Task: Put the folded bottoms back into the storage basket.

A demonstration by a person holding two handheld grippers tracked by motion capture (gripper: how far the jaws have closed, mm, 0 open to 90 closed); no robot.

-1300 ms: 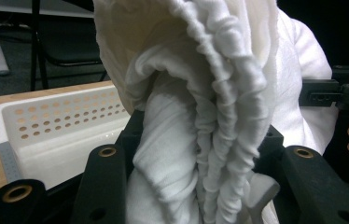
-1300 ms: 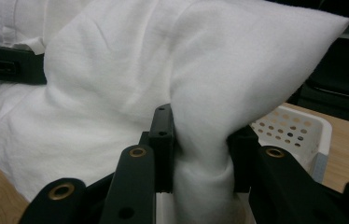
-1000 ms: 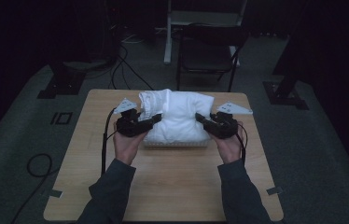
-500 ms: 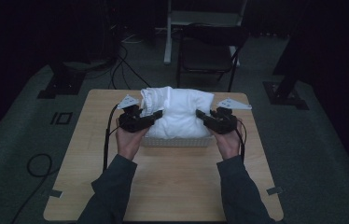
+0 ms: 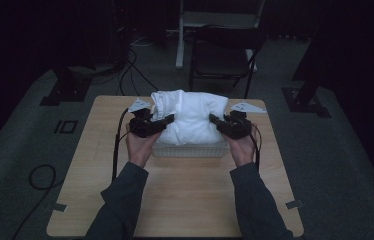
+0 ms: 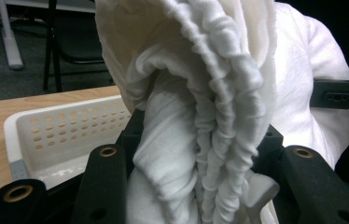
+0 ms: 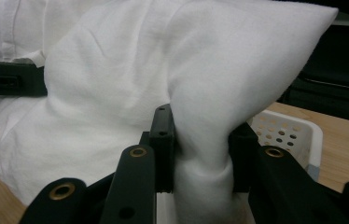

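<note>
A bundle of white cloth [image 5: 190, 117] is held up over a white perforated basket [image 5: 190, 149] on the wooden table [image 5: 175, 195]. My left gripper [image 5: 167, 120] is shut on the cloth's gathered, ruffled edge [image 6: 219, 135] at its left side. My right gripper [image 5: 214, 120] is shut on a fold of the cloth [image 7: 200, 154] at its right side. In the left gripper view the basket [image 6: 65, 130] stands behind the cloth, and the right gripper [image 6: 340, 93] presses in from the far side. In the right gripper view the basket's corner [image 7: 289, 133] shows to the right and the left gripper [image 7: 9, 79] at the left.
A dark chair [image 5: 225, 55] and a white frame leg [image 5: 180, 40] stand beyond the table's far edge. Cables [image 5: 125, 65] run on the grey floor at the left. Two small white tags [image 5: 247, 106] lie near the table's far corners.
Both grippers have lifted the cloth a little and drawn it toward the person, so the basket's front wall now shows beneath it.
</note>
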